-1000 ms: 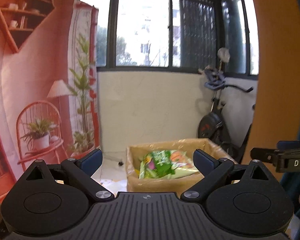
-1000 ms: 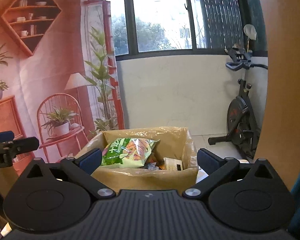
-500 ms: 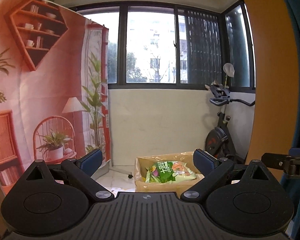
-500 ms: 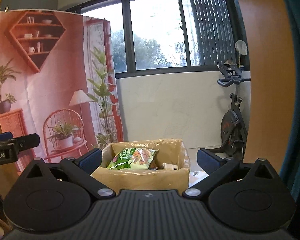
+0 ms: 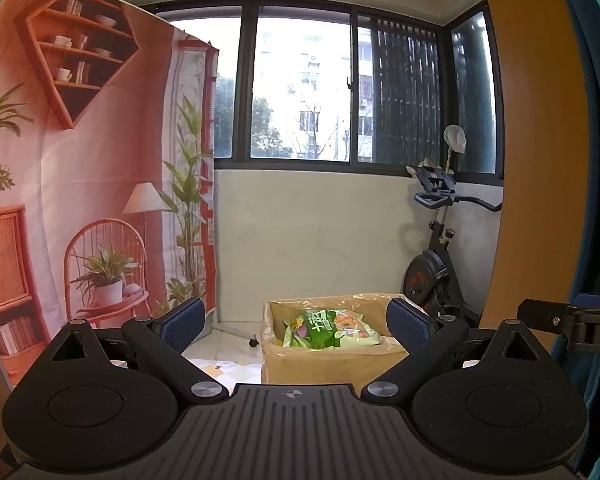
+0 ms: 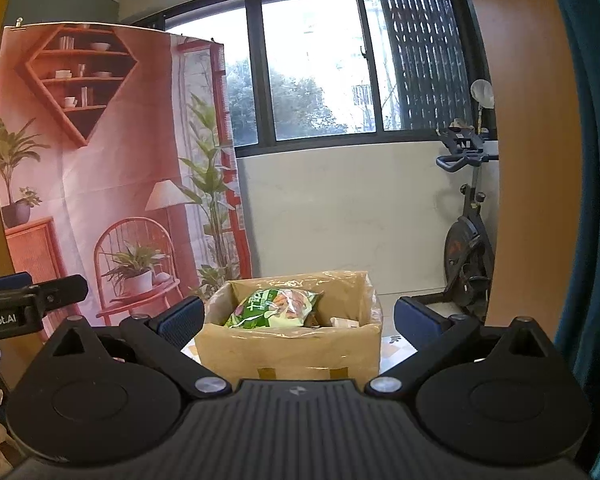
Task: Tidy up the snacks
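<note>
An open cardboard box [image 5: 320, 366] lined with clear plastic stands on the tiled floor, also in the right wrist view [image 6: 288, 346]. A green snack bag [image 5: 328, 328] lies on top inside it, also seen in the right wrist view [image 6: 276, 308]; a pale packet [image 6: 344, 323] lies beside it. My left gripper [image 5: 296, 320] is open and empty, well back from the box. My right gripper [image 6: 298, 316] is open and empty, also back from the box. Each gripper's side shows in the other's view.
A pink printed backdrop [image 5: 80, 184] hangs at the left. An exercise bike [image 5: 436, 264] stands at the right by the white wall under the windows, also in the right wrist view [image 6: 470, 248]. An orange panel [image 5: 528, 140] and a teal curtain [image 6: 584, 160] fill the right edge.
Both grippers have pulled back and risen, so the box looks smaller and farther away. Both stayed open and empty.
</note>
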Available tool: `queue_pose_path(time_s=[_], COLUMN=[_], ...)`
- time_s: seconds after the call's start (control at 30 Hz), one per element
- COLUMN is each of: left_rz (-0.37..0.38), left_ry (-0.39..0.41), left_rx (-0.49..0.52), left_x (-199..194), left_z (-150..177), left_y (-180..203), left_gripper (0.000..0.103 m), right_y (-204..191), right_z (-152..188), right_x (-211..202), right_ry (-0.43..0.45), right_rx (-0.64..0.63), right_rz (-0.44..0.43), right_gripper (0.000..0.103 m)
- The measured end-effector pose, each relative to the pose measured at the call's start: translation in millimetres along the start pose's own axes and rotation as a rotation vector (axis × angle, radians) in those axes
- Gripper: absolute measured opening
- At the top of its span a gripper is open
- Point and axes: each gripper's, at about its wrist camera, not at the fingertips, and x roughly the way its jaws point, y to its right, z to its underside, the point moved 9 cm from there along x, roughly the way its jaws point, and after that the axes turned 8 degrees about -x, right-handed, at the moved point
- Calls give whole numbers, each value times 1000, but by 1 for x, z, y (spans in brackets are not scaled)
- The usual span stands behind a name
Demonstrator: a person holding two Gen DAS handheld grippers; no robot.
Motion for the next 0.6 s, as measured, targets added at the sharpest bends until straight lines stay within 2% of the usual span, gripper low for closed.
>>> queue_pose_path(time_s=[0.6], left_rz=[3], left_ry=[-9], left_rx=[13], left_x=[-4], left_z=[3], left_y=[1], left_gripper=[99], right_y=[1], right_z=[4], right_x=[-1], right_ry=[-10], right_rx=[18], right_rz=[-4], right_gripper=[103])
